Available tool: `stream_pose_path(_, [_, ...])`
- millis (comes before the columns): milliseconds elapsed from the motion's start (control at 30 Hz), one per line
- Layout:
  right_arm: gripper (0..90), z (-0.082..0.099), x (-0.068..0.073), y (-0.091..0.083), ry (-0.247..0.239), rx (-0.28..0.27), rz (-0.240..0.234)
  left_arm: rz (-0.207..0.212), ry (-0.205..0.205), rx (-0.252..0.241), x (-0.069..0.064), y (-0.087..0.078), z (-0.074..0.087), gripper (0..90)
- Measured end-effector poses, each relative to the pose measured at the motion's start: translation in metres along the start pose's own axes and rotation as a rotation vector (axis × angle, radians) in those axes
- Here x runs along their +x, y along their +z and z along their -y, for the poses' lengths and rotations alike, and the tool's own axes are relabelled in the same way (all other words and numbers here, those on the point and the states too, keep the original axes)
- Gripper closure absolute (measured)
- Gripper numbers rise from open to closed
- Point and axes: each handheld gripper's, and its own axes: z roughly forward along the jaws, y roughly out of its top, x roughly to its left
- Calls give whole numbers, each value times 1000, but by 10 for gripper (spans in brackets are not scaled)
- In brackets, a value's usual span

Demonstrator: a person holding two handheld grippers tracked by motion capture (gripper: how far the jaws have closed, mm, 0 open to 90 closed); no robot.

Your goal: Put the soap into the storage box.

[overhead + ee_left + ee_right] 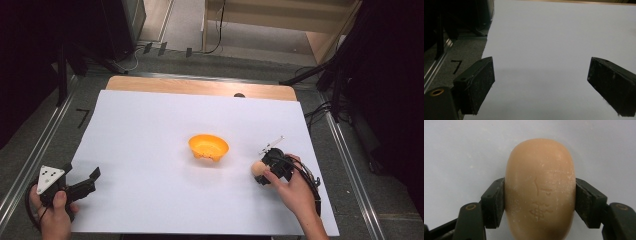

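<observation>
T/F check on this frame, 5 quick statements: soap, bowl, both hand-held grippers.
1. The right hand-held gripper is clamped on the soap. True.
2. The soap lies in the bowl. False: it sits on the white sheet, apart from the bowl and to its right in the high view.
3. The left hand-held gripper holds nothing, jaws wide apart. True.
4. The bowl is blue. False: it is orange.
5. The left hand-held gripper touches the bowl. False: it sits near the sheet's left edge, well away from the bowl.
</observation>
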Motion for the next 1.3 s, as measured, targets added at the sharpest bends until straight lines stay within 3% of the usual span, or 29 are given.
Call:
stream_pose_path(167, [332,-5,3,-7,-46,-15,-2,1,2,0,0,0,0,81])
stream_pose_path(300, [332,-15,7,-20,-124,-58,-1,-2,2,0,0,0,0,81])
stream_pose_path(600, [332,-33,13,-35,-201,-58,-26,-2,3,0,0,0,0,81])
stream_pose_path(967, [332,-69,24,-49,-350,-112,-40,-1,1,-4,0,0,0,81])
stream_pose_path(1300, [332,-94,28,-51,-421,-117,-83,0,-2,-5,0,0,0,81])
